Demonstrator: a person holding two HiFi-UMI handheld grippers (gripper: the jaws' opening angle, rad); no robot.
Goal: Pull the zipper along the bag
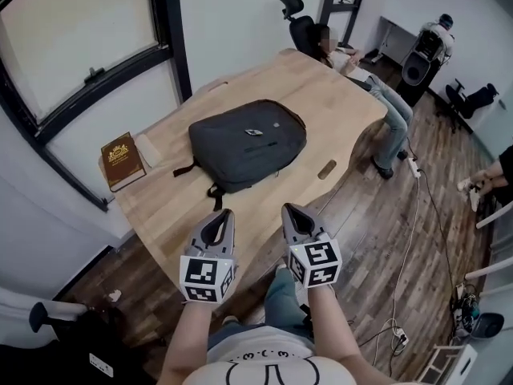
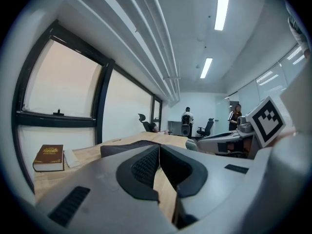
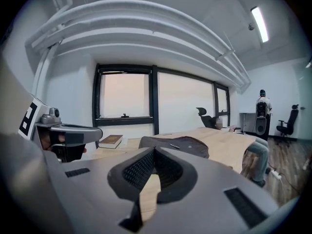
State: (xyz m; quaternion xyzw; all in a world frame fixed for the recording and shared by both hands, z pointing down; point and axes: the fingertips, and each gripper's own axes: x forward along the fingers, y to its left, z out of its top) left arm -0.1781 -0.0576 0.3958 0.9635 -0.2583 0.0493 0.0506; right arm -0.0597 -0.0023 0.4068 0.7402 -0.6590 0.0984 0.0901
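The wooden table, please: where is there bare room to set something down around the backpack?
The widest bare stretch of the table lies beyond the backpack, toward the seated person. A narrower strip lies between the backpack and the near edge, left of the small brown object. The left corner is crowded: the book and a pale flat item sit there.

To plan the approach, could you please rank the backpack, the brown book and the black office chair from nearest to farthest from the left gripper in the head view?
1. Backpack, on the table, just ahead of the left gripper.
2. Brown book, at its left edge.
3. Black office chair, beyond its far end.
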